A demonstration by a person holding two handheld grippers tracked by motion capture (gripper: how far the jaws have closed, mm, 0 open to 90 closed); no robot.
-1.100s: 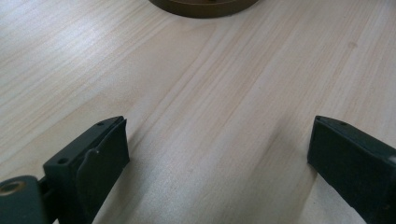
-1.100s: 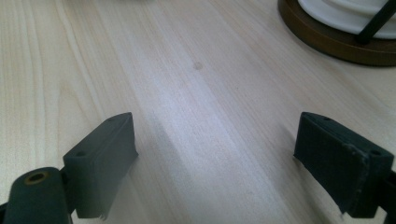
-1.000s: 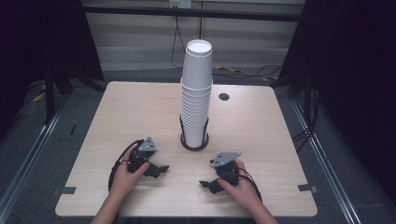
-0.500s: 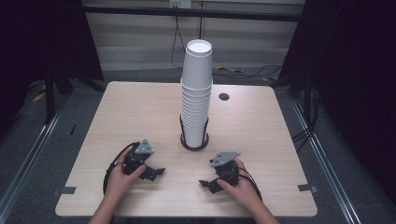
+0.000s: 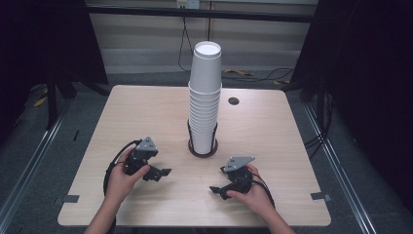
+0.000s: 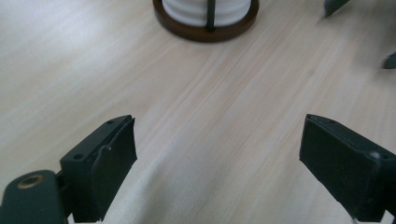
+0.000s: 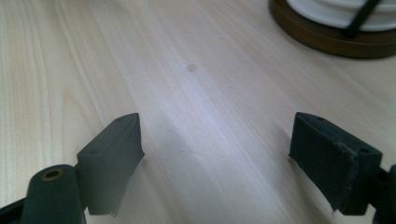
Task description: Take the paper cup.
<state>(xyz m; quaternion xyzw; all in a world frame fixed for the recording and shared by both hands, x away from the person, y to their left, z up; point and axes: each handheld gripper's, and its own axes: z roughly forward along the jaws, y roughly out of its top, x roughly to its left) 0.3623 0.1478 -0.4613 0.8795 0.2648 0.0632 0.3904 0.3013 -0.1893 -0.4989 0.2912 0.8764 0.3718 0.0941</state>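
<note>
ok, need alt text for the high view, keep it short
A tall stack of white paper cups stands in a dark round holder at the middle of a light wooden table. Nearer the camera, a person's hands rest on the table, each holding open black tongs, left tongs and right tongs, holding nothing.

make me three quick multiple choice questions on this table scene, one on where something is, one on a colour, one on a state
1. Where does the stack of cups stand?
A. in a round holder at mid table
B. at the table's left edge
C. in the person's hand

2. What colour are the cups?
A. red
B. white
C. blue

3. How do the jaws of the left gripper and the right gripper stand?
A. both shut on cups
B. one shut, one open
C. both open, empty

Answers: 1 A, the high view shows the stack in the dark-based holder at the middle; 2 B, the cups look white; 3 C, each gripper view shows bare table between wide-apart jaws.
</note>
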